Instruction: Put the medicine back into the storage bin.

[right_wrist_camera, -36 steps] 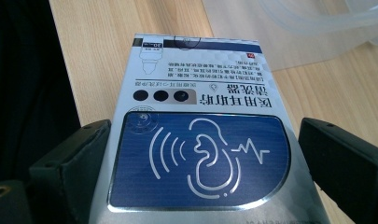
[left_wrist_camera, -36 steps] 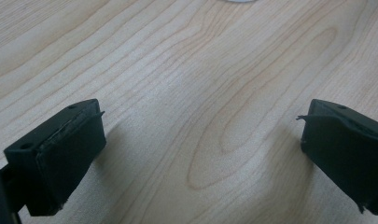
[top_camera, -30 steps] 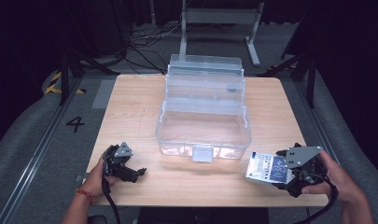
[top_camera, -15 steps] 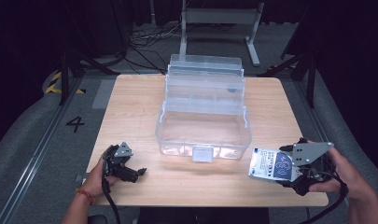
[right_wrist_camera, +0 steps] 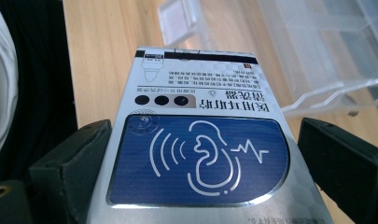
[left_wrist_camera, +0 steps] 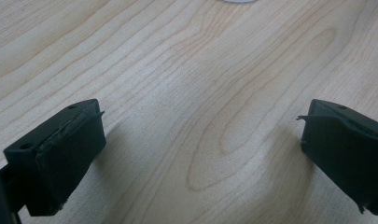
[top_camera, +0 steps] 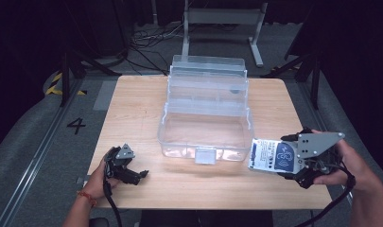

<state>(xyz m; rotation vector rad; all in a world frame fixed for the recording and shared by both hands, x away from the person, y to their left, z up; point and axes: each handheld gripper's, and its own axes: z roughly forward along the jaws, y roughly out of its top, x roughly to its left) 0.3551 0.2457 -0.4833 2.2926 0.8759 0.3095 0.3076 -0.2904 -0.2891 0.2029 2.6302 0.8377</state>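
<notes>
Right tongs hold the box beside the open plastic case

Our right tongs (top_camera: 293,166) are clamped on one small box (top_camera: 274,156) with a blue ear label, held just above the desk (top_camera: 132,109) beside the right front corner of the one clear plastic case (top_camera: 205,120); our left tongs (top_camera: 141,176) rest apart and empty on the wood. We judge the pickup done, with putting the box into the open case left.

The tongs (left_wrist_camera: 198,158) stand wide open just above the pale wood-grain surface (left_wrist_camera: 186,70), their two black jaws empty, one at each lower corner, casting soft shadows.
</notes>
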